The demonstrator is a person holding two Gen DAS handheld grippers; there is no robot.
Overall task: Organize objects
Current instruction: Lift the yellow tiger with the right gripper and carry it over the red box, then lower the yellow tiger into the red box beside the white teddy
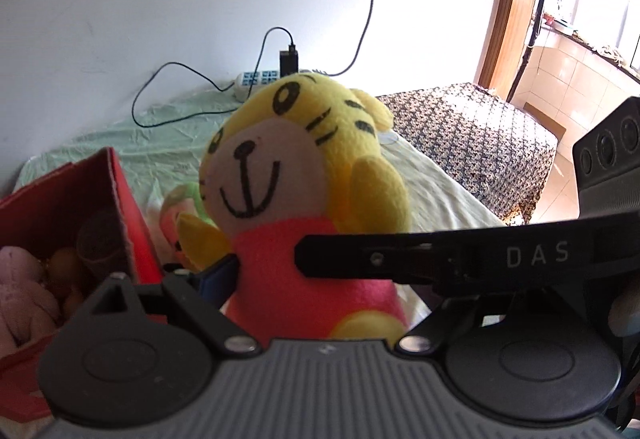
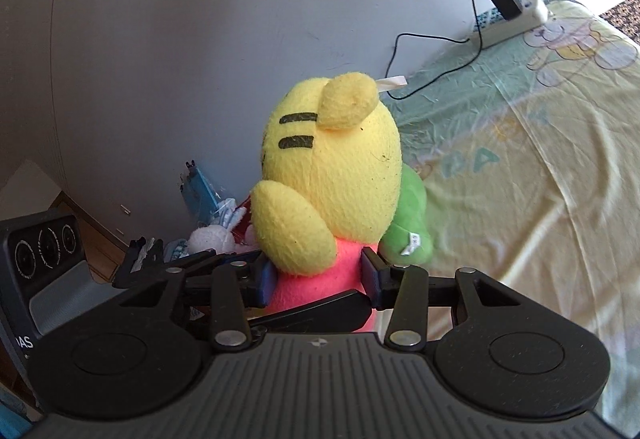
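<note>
Above bed (image 2: 540,143), tiger plush (image 2: 332,167) clamped between right tool (image 2: 318,273) pads.

The plush tiger (image 1: 296,167) I'm holding has a yellow head with black stripes, round ears, a pale face with a stitched smile, stubby yellow arms and a pink body. It stands upright, raised above the bed, its face towards my left camera and the back of its head towards my right one. A small white tag sticks out behind one ear. Just behind it lies a green plush toy (image 2: 412,227) on the sheet. Beside it stands a red box (image 1: 120,207) holding more soft toys.
</note>
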